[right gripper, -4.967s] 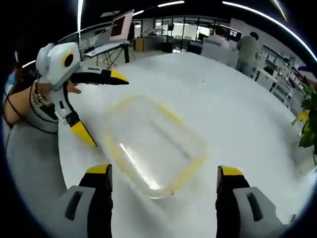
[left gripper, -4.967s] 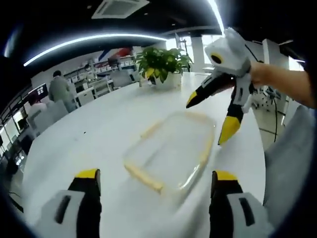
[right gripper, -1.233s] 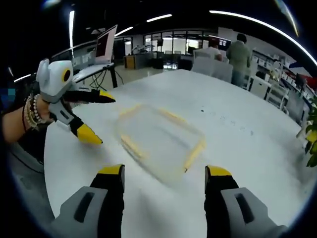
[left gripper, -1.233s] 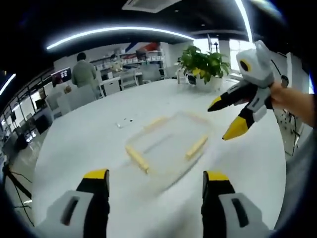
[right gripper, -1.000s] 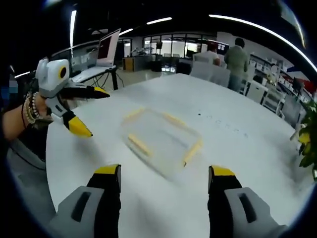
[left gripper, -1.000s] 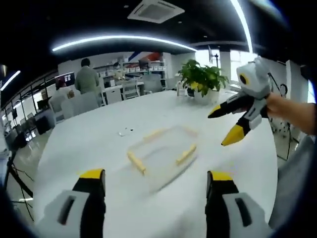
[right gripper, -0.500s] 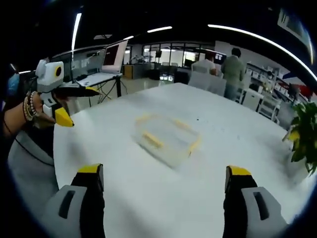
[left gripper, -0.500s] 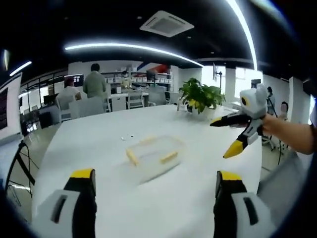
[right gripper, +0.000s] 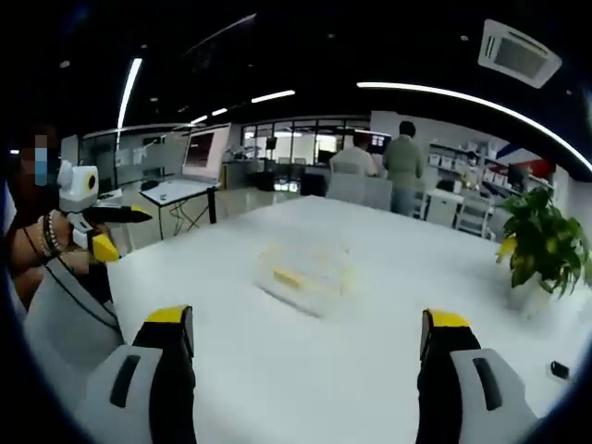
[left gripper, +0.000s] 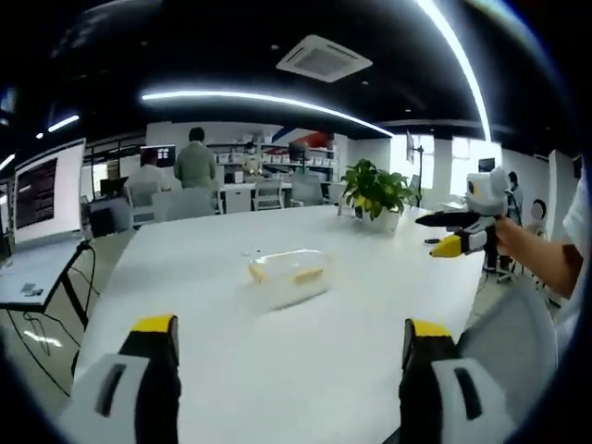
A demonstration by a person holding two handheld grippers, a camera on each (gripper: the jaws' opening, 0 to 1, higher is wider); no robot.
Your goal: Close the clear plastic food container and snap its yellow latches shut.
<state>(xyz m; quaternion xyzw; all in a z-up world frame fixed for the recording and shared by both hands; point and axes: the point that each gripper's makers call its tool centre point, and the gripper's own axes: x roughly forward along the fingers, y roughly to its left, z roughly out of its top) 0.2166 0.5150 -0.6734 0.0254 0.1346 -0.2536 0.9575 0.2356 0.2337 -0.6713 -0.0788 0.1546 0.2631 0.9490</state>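
The clear container [left gripper: 288, 275] with its yellow latches [left gripper: 310, 274] is sitting on the white table [left gripper: 231, 351], well ahead of both sets of fingers and touching neither. The left gripper [left gripper: 287, 356] and the right gripper [right gripper: 310, 347] are holding nothing — jaws spread wide. A potted plant [left gripper: 377, 192] is standing beyond.
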